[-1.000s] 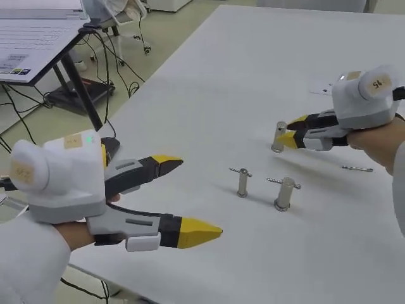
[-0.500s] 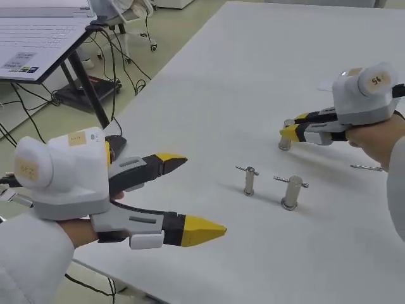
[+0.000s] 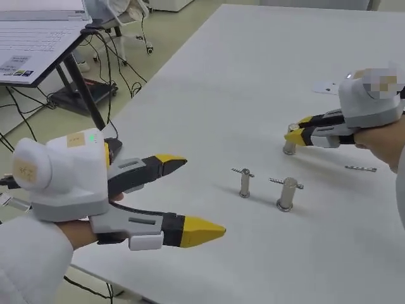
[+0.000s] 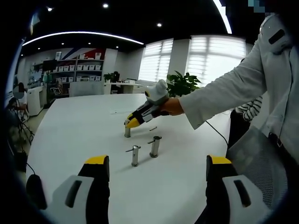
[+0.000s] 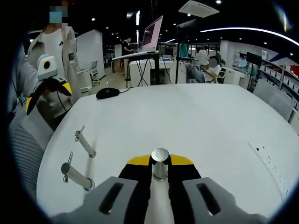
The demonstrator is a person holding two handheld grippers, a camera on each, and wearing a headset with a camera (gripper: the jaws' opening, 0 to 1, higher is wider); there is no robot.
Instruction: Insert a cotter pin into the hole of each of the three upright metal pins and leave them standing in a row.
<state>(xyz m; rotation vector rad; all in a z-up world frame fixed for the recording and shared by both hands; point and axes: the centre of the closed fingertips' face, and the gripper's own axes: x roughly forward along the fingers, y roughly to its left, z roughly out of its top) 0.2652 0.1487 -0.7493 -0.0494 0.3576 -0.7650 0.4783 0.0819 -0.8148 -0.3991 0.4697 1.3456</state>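
Two upright metal pins, the left pin (image 3: 245, 183) and the right pin (image 3: 286, 194), stand side by side on the white table (image 3: 240, 76), each with a cotter pin through its top. They also appear as pin (image 4: 135, 155), pin (image 4: 154, 146), pin (image 5: 86, 145) and pin (image 5: 74, 175). A third pin (image 3: 290, 147) (image 5: 160, 161) stands farther back with my right gripper (image 3: 293, 135) (image 5: 160, 164) shut on it. A loose cotter pin (image 3: 361, 168) lies to the right. My left gripper (image 3: 192, 196) (image 4: 158, 161) hovers open near the table's front-left edge, holding nothing.
A laptop (image 3: 31, 38) sits on a stand left of the table, with cables (image 3: 120, 57) on the floor below it. A white label (image 3: 326, 87) lies at the table's back right. A black mouse (image 5: 107, 92) rests near the far edge. The table edge runs just under my left gripper.
My right gripper has moved over the third pin's top and closed on it; the pin has shifted slightly right and nearer relative to the other two. The left gripper has barely moved.
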